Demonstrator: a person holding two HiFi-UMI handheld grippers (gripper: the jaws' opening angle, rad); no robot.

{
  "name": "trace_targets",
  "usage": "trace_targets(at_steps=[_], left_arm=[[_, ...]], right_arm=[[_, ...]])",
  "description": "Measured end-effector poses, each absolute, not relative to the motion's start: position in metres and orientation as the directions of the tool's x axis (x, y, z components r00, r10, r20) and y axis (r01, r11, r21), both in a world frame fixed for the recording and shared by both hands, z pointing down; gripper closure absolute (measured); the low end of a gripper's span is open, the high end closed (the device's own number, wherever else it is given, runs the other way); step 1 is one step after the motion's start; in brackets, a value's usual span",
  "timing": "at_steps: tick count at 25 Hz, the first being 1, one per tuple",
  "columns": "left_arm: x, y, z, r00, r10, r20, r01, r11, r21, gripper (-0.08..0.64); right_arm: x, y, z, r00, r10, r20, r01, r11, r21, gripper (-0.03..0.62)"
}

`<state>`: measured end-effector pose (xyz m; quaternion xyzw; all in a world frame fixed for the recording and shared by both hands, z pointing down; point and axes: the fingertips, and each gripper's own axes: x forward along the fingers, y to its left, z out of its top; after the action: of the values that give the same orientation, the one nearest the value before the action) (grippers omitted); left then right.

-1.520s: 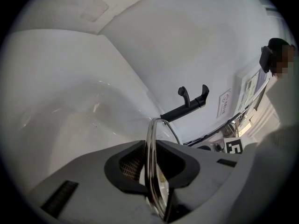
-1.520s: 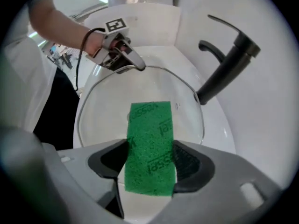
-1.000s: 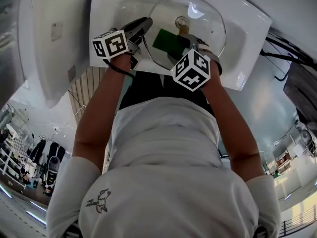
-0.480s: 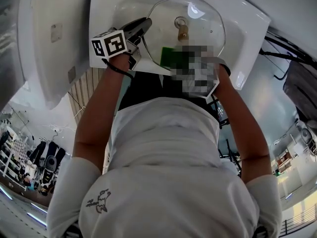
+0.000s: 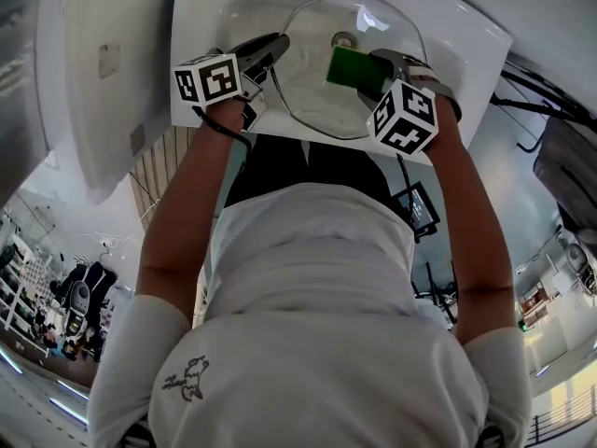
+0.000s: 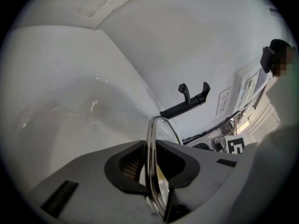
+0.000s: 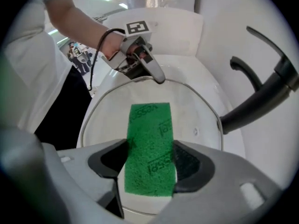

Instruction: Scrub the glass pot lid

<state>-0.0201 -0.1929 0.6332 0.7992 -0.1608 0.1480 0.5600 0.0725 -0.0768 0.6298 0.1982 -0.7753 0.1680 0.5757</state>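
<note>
Clearly the scrubbing step is under way. At the left, the left hand-held gripper [image 5: 270,47] is clamped on the metal rim [image 6: 150,143] of the glass pot lid [image 5: 312,96]; its own view shows the rim pinched edge-on between the two dark pads. The lid is held tilted over the white sink [image 5: 466,54], its far edge close to the basin, though I cannot tell whether it rests there. Its knob [image 5: 343,39] shows near the middle of the glass. Just to the right of the knob lies a green scouring pad [image 5: 353,66], flat against the glass and gripped between the jaws of the right hand-held gripper [image 5: 382,68], which are closed on its near end [image 7: 150,164]. A black tap [image 7: 261,97] stands beyond the lid to the right. The next move, as I judge it, calls for firm strokes of the pad across the glass while the left grip braces the rim, since the lid could twist or slip under pressure.
</note>
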Motion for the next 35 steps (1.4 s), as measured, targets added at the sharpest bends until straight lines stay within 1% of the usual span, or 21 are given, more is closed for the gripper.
trace_targets(at_steps=[2, 4, 7, 12, 19, 23, 26, 28, 32, 35], left_arm=[[-0.02, -0.194, 0.633, 0.903, -0.093, 0.419, -0.425, -0.324, 0.846, 0.497], [-0.02, -0.195, 0.634, 0.901, -0.099, 0.422, -0.43, -0.327, 0.842, 0.497], [-0.022, -0.196, 0.635, 0.898, -0.103, 0.429, -0.437, -0.333, 0.835, 0.497], [-0.019, -0.193, 0.636, 0.901, -0.09, 0.424, -0.429, -0.319, 0.845, 0.497], [-0.019, -0.192, 0.633, 0.901, -0.085, 0.425, -0.429, -0.317, 0.846, 0.497], [-0.018, -0.198, 0.632, 0.898, -0.097, 0.429, -0.436, -0.33, 0.837, 0.497], [-0.018, -0.194, 0.633, 0.901, -0.083, 0.425, -0.428, -0.323, 0.844, 0.497], [-0.018, -0.193, 0.635, 0.9, -0.076, 0.429, -0.43, -0.325, 0.843, 0.497], [-0.016, -0.19, 0.636, 0.901, -0.057, 0.431, -0.425, -0.324, 0.845, 0.497], [-0.017, -0.189, 0.638, 0.897, -0.052, 0.44, -0.431, -0.327, 0.841, 0.497]], right_arm=[[0.069, -0.061, 0.623, -0.308, -0.046, 0.95, -0.403, 0.911, -0.086, 0.296], [0.064, -0.033, 0.621, -0.334, 0.065, 0.94, -0.27, 0.949, -0.161, 0.296], [0.065, 0.002, 0.622, -0.309, 0.191, 0.932, -0.117, 0.965, -0.236, 0.296], [0.06, 0.013, 0.635, -0.246, 0.259, 0.934, -0.004, 0.963, -0.268, 0.296], [0.054, 0.007, 0.641, -0.217, 0.331, 0.918, 0.09, 0.943, -0.319, 0.293], [0.051, -0.005, 0.644, -0.202, 0.334, 0.921, 0.132, 0.941, -0.312, 0.285], [0.048, -0.019, 0.648, -0.219, 0.315, 0.923, 0.125, 0.948, -0.294, 0.284], [0.047, -0.036, 0.649, -0.236, 0.263, 0.936, 0.092, 0.964, -0.248, 0.284], [0.052, -0.08, 0.651, -0.244, 0.11, 0.964, -0.006, 0.993, -0.115, 0.284], [0.053, -0.1, 0.648, -0.252, 0.039, 0.967, -0.09, 0.994, -0.063, 0.284]])
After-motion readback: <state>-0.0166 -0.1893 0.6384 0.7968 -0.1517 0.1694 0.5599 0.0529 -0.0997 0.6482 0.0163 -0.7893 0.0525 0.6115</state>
